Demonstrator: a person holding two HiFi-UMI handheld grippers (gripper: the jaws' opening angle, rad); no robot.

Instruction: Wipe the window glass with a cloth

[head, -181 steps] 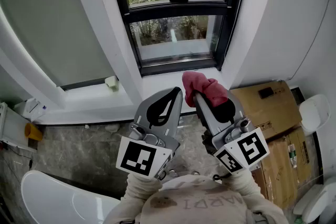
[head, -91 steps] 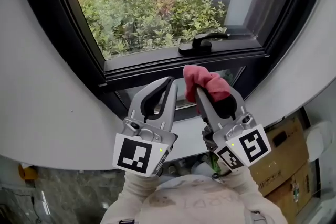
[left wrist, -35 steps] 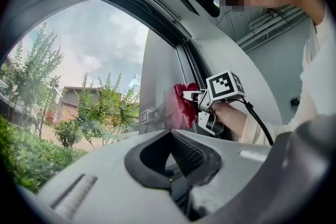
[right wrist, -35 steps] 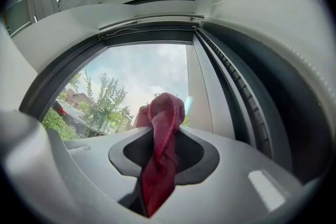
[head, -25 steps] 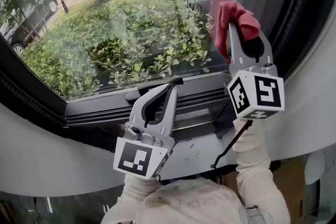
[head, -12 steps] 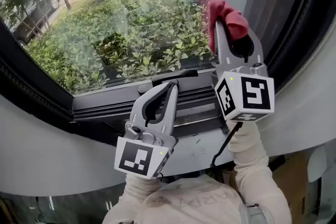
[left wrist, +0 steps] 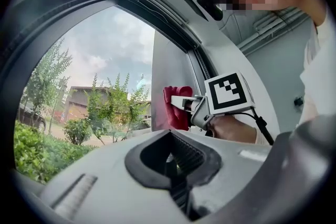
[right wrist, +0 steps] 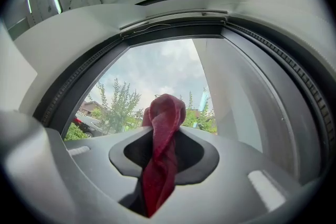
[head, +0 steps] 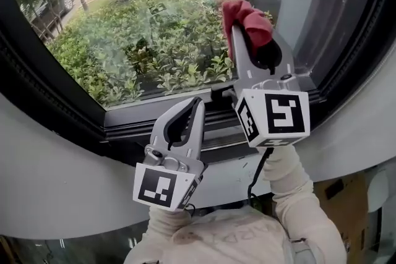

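My left hand-held gripper [head: 195,103] sits low in the head view, below the window frame [head: 80,120]. Its jaws are pressed together with nothing between them, and it points up towards the pane. Beyond it is the window glass [head: 124,34], with green shrubs [head: 173,59] and a parked car [head: 38,6] outside.

To the right and higher, my right hand-held gripper [head: 240,21] is raised in front of the glass and pinches the cloth [head: 249,17]. The cloth is a dark red rag, crumpled and twisted into a rope. It bunches in a soft knob above the jaw tips, and a tail runs down between the pads in the right gripper view. In the left gripper view a faint red reflection lies on the pane beside it. I can't tell whether the fabric touches the glass or hangs just short of it.

The black window handle [head: 218,91] is mostly covered by the right hand-held gripper, so only its left end shows. The lower part of the cloth is lost in the dark gap between the jaws. The right edge of the frame is cut off in the head view.
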